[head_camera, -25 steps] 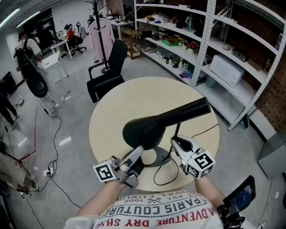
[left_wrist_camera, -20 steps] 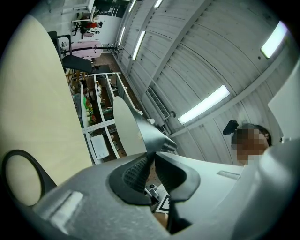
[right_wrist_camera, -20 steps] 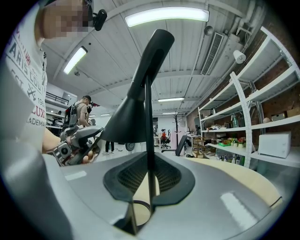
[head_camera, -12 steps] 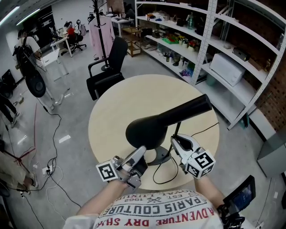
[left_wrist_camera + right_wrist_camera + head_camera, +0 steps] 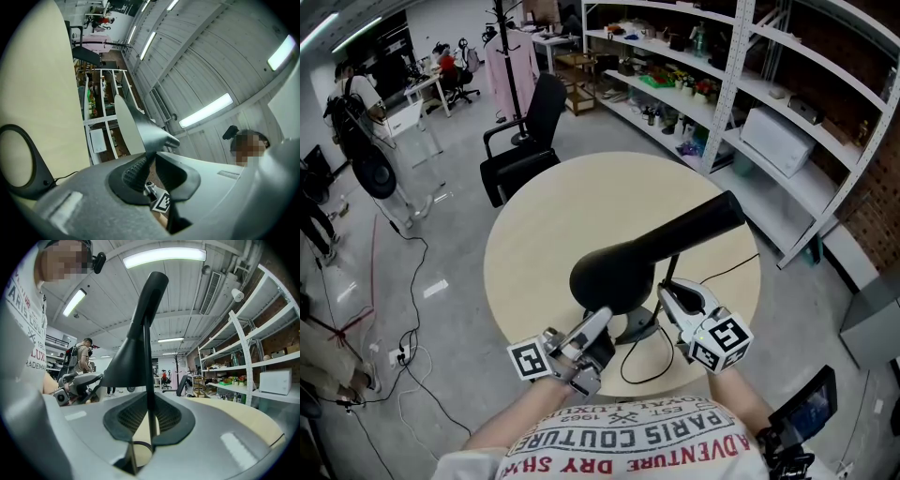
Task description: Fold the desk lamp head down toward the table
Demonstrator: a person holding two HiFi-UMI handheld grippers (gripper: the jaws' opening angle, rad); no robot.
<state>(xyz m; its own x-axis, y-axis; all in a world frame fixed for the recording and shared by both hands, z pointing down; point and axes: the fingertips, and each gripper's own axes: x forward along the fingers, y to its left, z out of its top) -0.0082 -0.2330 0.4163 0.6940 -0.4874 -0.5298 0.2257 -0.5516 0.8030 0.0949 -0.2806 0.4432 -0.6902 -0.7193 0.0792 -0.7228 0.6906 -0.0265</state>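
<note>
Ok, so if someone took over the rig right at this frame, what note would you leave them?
Left gripper: shut on the near edge of the lamp head.
Right gripper: shut on the thin stem, just above the base.
The lamp stands at the near side of the round table, close to the person.
Done: both grips appear set.
Left: the head is raised well above the table. Fold it down toward the tabletop with the left gripper while the right gripper steadies the stem.
</note>
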